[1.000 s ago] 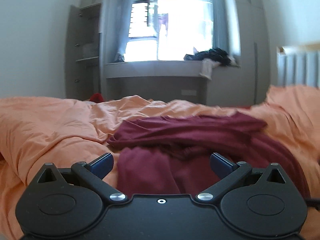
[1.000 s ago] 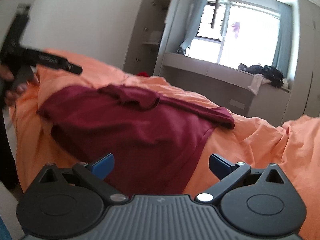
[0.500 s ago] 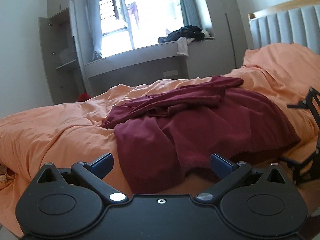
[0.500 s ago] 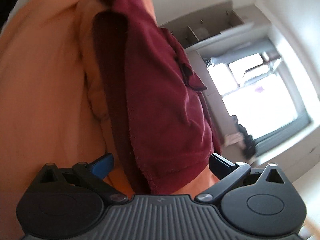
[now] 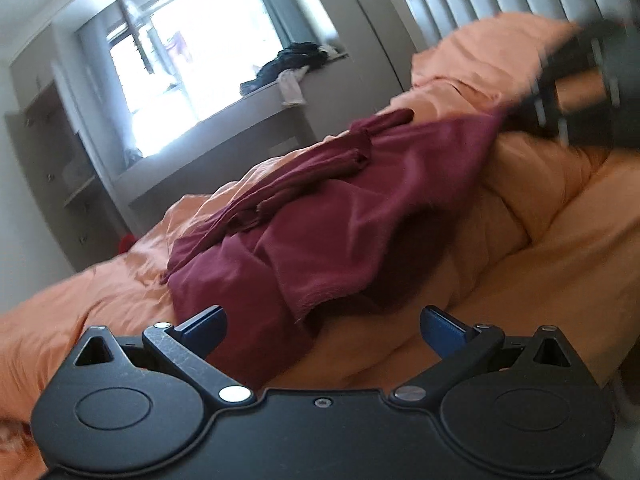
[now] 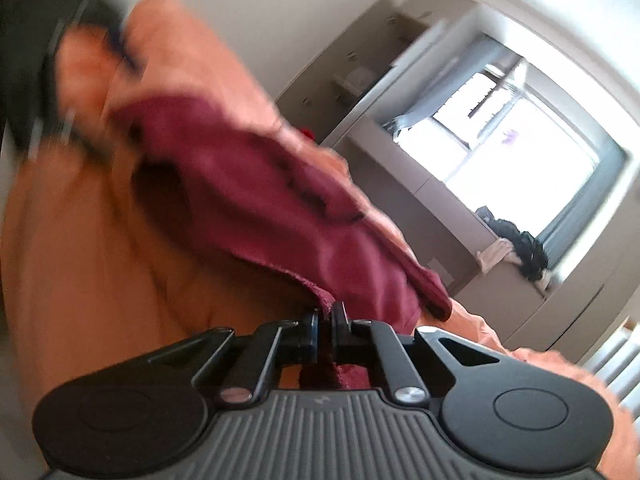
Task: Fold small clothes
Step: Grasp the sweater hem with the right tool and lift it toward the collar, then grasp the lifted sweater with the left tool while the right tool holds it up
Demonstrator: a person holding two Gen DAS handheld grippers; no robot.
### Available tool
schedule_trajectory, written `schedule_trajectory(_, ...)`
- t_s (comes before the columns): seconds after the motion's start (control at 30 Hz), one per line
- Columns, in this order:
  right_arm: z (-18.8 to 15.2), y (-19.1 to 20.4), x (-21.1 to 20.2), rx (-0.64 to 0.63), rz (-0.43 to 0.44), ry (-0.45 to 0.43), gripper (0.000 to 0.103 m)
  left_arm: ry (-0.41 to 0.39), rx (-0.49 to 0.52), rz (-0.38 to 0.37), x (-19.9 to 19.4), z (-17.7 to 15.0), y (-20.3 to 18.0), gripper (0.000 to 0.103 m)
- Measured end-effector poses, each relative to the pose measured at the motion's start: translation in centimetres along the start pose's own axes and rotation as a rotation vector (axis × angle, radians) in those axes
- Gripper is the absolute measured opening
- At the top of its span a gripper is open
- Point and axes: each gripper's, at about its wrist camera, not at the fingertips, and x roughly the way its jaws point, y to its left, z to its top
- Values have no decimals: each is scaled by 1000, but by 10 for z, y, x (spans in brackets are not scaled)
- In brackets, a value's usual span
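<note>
While maroon garment point(image 6: 280, 208) lies on bed point(image 5: 560, 240) — right jaws clamp its hem | left jaws spread, empty

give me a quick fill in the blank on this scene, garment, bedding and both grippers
1. The garment lying on the bed is dark ____ in colour.
2. The bedding under it is ____.
3. The right gripper is ____ on the garment's edge.
4. The fingers of the left gripper stand ____, with nothing pressed between them.

Missing words: red; orange; shut; open
</note>
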Motion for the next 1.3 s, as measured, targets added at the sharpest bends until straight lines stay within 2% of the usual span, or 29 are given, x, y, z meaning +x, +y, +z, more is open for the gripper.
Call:
schedule_trajectory(0.1,23,-29,-14,104,-6,-59,6,0,25,34,12,6,-7,102)
schedule_trajectory(0.23,38,-67,-24,206,0,-93,6,23,10,93,29,16,-10,102)
schedule_trajectory(0.47,44,-103,-39,276,-29,-145,6,71,12,185,44,14,0,101)
schedule_trajectory(0.63,49,-113,-36,289,-28,-173,6,50,15,222,35,12,4,91)
schedule_trajectory(0.7,52,-116,-36,290,-26,-177,6,40,24,240,30,11,6,79)
schedule_trajectory(0.8,51,-116,-35,289,-24,-179,6,43,21,255,29,12,12,71)
schedule_trajectory(1.0,53,-116,-28,301,-25,-192,6,34,-17,246,34,17,1,71)
schedule_trajectory(1.13,52,-117,-26,327,-22,-196,6,39,-97,244,43,20,5,70)
schedule_trajectory(1.17,50,-117,-27,335,-22,-195,6,36,-125,243,43,21,10,64)
schedule_trajectory(1.2,47,-115,-27,343,-22,-193,6,36,-138,247,42,21,13,52)
schedule_trajectory(1.23,44,-115,-28,348,-23,-189,6,37,-139,258,42,22,16,45)
schedule_trajectory(1.3,40,-113,-30,350,-28,-183,6,40,-122,298,40,21,21,9)
